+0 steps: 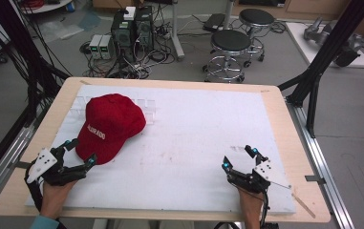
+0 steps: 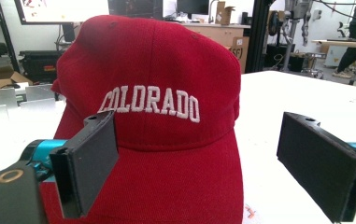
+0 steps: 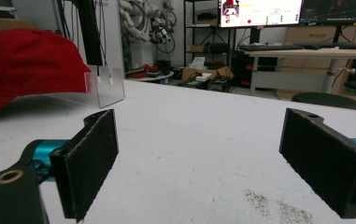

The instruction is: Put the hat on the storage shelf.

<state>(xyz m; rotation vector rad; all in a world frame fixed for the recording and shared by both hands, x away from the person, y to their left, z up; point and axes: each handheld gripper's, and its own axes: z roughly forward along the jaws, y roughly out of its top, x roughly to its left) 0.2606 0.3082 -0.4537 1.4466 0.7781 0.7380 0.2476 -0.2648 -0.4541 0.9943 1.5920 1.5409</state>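
Overhead, red cap (image 1: 109,126) is lying on the table's (image 1: 194,138) left half, brim pointing at the left gripper (image 1: 78,151), whose released jaws are straddling the brim; the right gripper (image 1: 239,159) is waiting well apart, jaws spread and empty. Left gripper view is showing the cap (image 2: 166,116) dead ahead, brim running in between the parted jaws without contact. Right gripper view is placing the cap (image 3: 21,65) far off to the left, so the left hand is nearer.
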